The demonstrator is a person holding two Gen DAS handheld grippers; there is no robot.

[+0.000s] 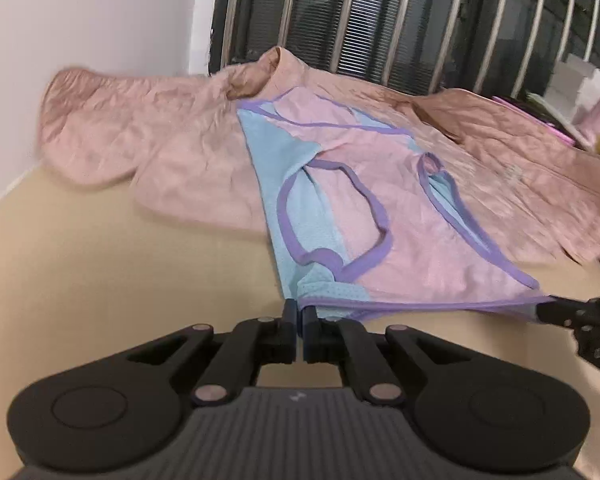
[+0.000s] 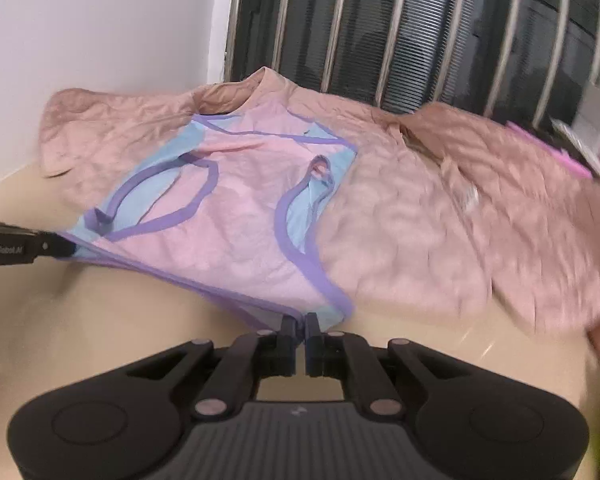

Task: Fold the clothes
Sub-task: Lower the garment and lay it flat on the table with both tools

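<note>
Our left tongs [image 1: 300, 314] pinch 1 near corner of the pink-and-blue mesh vest with purple trim [image 1: 380, 216]; our right tongs [image 2: 302, 326] pinch the other, apparently stretching its edge taut above the beige desk [image 1: 120, 280], over a quilted dusty-pink jacket [image 1: 160, 140].

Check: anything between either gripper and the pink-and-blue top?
Nothing visible. The left gripper and right gripper are each already shut on the near purple hem of the pink-and-blue top. The top lies partly on a pink quilted jacket, behind the grip points, on the beige surface.
</note>
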